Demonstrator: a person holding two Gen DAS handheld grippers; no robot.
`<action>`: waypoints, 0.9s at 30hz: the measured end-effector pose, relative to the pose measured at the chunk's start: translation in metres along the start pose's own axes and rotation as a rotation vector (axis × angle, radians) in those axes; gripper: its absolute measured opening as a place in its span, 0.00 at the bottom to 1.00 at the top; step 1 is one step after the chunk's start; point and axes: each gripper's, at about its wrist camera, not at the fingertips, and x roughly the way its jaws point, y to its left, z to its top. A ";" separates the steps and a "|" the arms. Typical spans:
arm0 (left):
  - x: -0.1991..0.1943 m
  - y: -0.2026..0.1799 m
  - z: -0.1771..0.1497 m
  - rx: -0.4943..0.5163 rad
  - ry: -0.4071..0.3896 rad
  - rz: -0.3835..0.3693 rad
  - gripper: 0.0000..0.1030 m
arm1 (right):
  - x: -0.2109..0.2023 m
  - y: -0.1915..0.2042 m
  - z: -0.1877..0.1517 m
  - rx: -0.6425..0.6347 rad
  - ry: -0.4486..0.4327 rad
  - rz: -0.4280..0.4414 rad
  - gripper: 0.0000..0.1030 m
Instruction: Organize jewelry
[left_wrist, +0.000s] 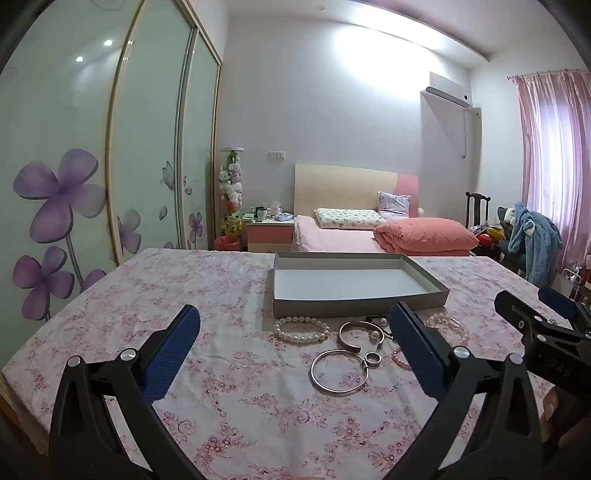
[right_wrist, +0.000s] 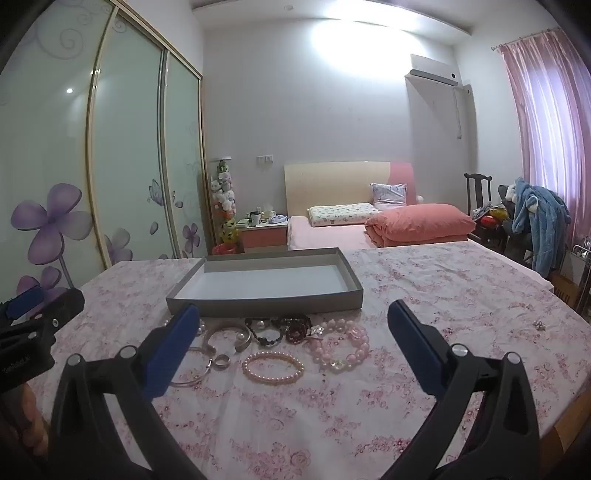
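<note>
A shallow grey box (left_wrist: 354, 305) (right_wrist: 266, 302) with a white floor stands on a table under a pink floral cloth (left_wrist: 221, 280). Jewelry lies in a row just before it: a white pearl bracelet (left_wrist: 301, 329), a silver cuff (left_wrist: 360, 334), a large silver bangle (left_wrist: 339, 373) with a small ring (left_wrist: 373, 358), a pink bead bracelet (right_wrist: 272, 366), a chunky pink bracelet (right_wrist: 341, 345) and dark bead bracelets (right_wrist: 291, 325). My left gripper (left_wrist: 295, 354) hovers open, short of the bangle. My right gripper (right_wrist: 291, 347) is open too, short of the pink bracelets. Neither holds anything.
A small sparkly piece (right_wrist: 539, 325) lies alone on the cloth at the far right. Beyond the table are a bed (left_wrist: 369, 236) with a salmon quilt, a wardrobe with sliding doors (left_wrist: 74, 166) on the left and a chair with blue clothing (left_wrist: 532, 236) on the right.
</note>
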 end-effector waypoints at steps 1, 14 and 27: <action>0.000 0.000 0.000 0.001 -0.001 0.001 0.98 | 0.000 0.000 0.000 0.001 0.001 0.000 0.96; -0.001 -0.002 0.000 -0.005 0.001 0.002 0.98 | 0.000 -0.001 0.000 0.004 0.002 0.001 0.96; -0.001 -0.002 -0.001 -0.008 0.006 0.000 0.98 | 0.001 -0.002 -0.001 0.005 0.004 0.001 0.96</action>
